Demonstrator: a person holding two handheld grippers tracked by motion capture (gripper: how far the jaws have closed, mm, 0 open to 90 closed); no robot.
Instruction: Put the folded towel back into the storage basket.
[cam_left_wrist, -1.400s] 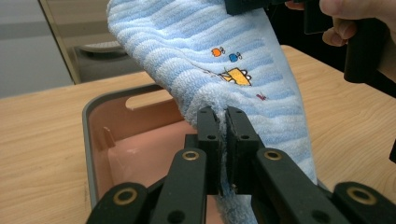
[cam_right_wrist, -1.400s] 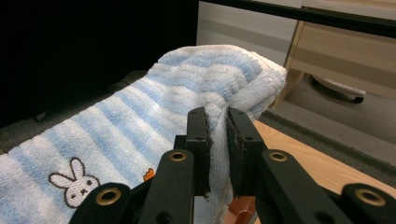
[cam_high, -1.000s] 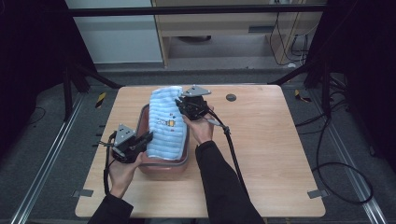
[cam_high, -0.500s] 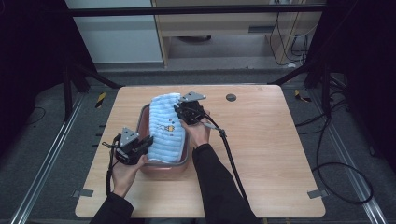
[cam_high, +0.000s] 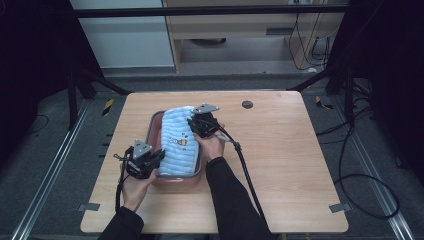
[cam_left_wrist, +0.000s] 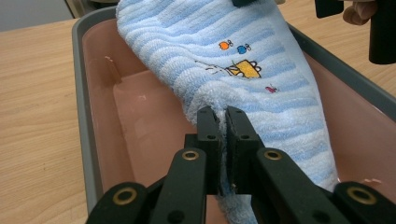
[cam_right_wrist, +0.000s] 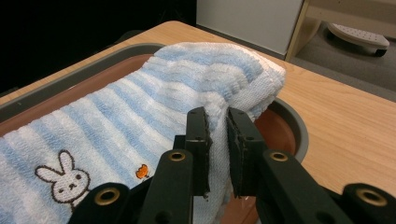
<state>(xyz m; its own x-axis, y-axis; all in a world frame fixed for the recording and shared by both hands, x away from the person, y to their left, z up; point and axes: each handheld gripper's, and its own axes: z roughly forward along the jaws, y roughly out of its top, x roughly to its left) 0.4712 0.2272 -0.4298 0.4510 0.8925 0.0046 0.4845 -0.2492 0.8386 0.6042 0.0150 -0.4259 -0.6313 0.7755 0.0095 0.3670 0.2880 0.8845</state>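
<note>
Left claw (cam_left_wrist: 222, 122) is clamped tight on the near end of the towel (cam_left_wrist: 243, 70), right claw (cam_right_wrist: 217, 122) pinches the far end. Towel stretches between them, sagging into the pink tub (cam_high: 156, 122) on the surface (cam_high: 290, 150), far corner draped over the rim.

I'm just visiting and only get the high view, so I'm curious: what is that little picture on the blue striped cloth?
Observer: The left gripper view shows a yellow shape with small orange and blue blobs stitched on the towel.
Operator: Any other picture?
Observer: Yes, the right gripper view shows a white bunny outline stitched on it.
Operator: Is the cloth really pinched?
Observer: Both are: the left gripper and right gripper each have terry fabric squeezed between their jaws.
Operator: What's inside the tub?
Observer: The tub has a bare pinkish floor beside the towel.
</note>
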